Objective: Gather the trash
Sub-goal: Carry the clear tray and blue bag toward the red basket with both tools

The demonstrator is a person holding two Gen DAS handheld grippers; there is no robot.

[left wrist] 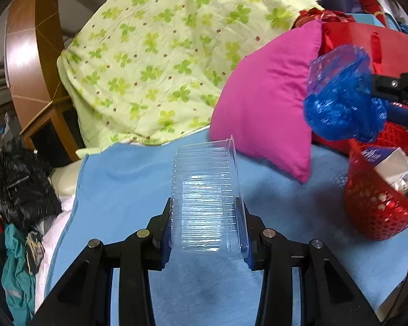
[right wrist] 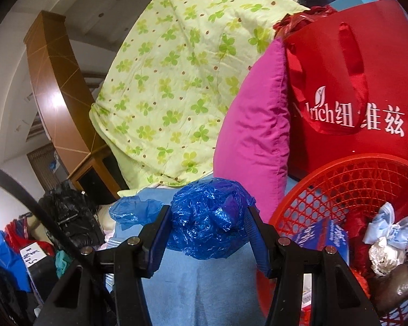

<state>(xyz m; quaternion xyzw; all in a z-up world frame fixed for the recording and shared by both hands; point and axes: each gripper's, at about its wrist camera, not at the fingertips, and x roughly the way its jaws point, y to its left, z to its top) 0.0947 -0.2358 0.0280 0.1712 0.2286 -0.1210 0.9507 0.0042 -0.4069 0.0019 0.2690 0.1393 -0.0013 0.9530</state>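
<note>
Now we carried both loads: left gripper (left wrist: 206, 233) jaws clamped clear plastic tub (left wrist: 206, 198), right gripper (right wrist: 206, 233) jaws squeezed blue bag (right wrist: 209, 217). Best cleared red basket (right wrist: 340, 179) rim before release.

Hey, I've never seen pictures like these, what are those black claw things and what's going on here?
Those are two hand-held grippers; a person carries one in each hand, and a wide-angle camera on each looks forward along its fingers. The left gripper is shut on a clear plastic container. The right gripper is shut on a crumpled blue plastic bag. Below lies a light blue sheet, with a pink pillow and a green clover quilt behind. To the right, a red basket already holds trash.
</note>
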